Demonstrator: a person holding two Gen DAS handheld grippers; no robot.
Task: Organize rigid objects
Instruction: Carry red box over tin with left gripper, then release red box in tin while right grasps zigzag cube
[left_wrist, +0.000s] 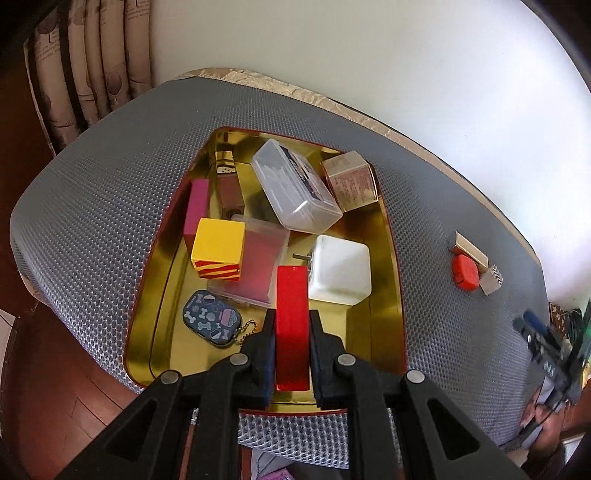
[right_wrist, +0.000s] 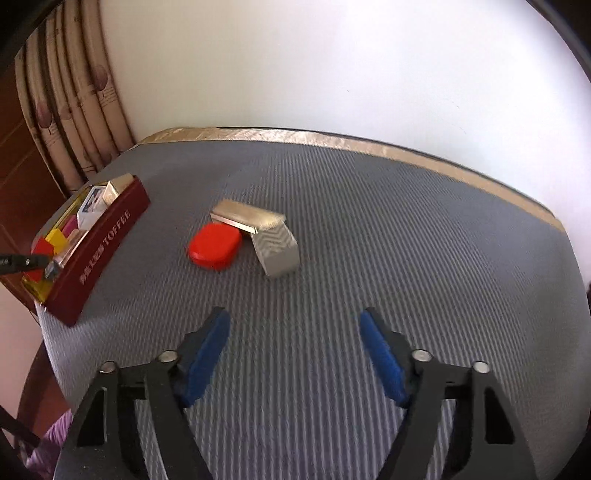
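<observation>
Left wrist view: left gripper (left_wrist: 292, 345) clamps red block (left_wrist: 292, 325) over gold tin (left_wrist: 388, 236), ready to drop it in. Right gripper (right_wrist: 295, 354), fingers apart and empty, faces red case (right_wrist: 215, 246) at eleven o'clock, likely next.

Left gripper (left_wrist: 291, 332): two-finger tool, matte black plastic; angular linkage arms with triangular cut-outs.
Left pivots: four round silver pins across the linkage.
Left pads (left_wrist: 269, 354): dark blue, on inner faces of black fingers.
Right gripper (right_wrist: 295, 352): same build, matte black, triangular cut-outs in outer arms.
Right pads (right_wrist: 207, 360): bright blue, long and narrow, lining the inner finger faces.
Right pivots: four round silver pins, two per side.
Markings: none legible.
</observation>
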